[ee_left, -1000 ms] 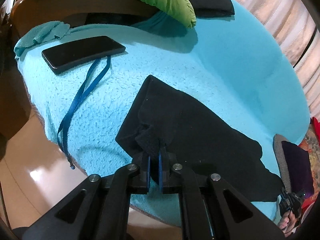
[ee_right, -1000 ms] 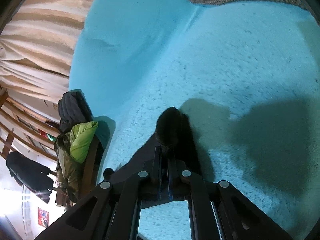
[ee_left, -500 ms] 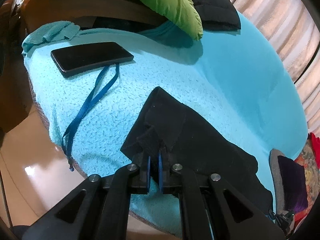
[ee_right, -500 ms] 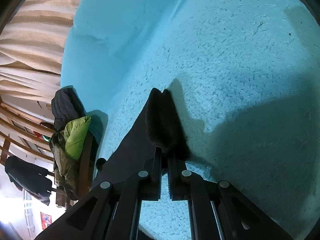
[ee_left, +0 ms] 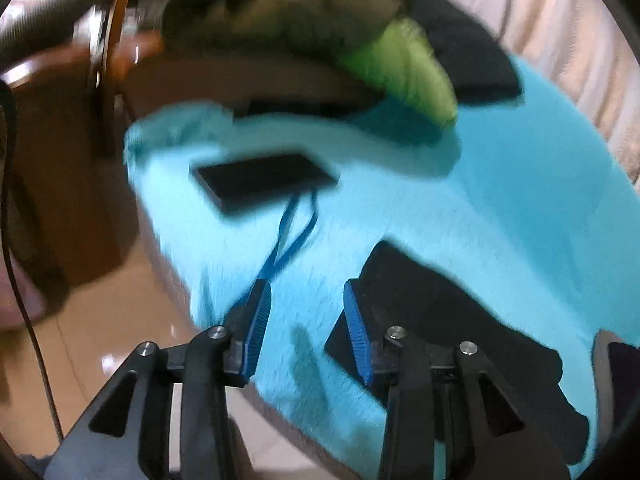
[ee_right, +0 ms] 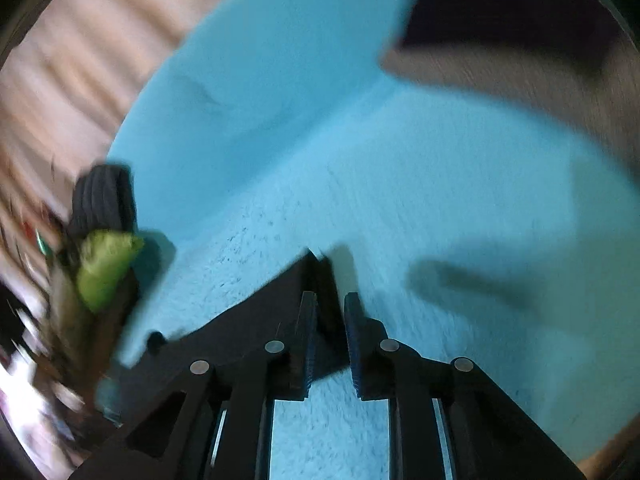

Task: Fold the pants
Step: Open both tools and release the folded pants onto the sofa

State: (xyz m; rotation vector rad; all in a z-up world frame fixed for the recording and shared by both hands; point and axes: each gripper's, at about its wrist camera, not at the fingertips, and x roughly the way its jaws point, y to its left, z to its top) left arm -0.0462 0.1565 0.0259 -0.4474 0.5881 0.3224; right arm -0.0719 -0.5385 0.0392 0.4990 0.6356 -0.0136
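Pants (ee_left: 448, 320): 1 black pair, flat on teal cover (ee_left: 500, 208). 1 phone (ee_left: 264, 180). Left gripper (ee_left: 306, 330) & right gripper (ee_right: 330, 340) angled down, jaws just opened, gripping nothing.

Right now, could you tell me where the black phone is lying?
In the left wrist view, the black phone lies on the turquoise blanket near its far left corner, beyond the folded black pants, with its blue lanyard trailing toward the camera.
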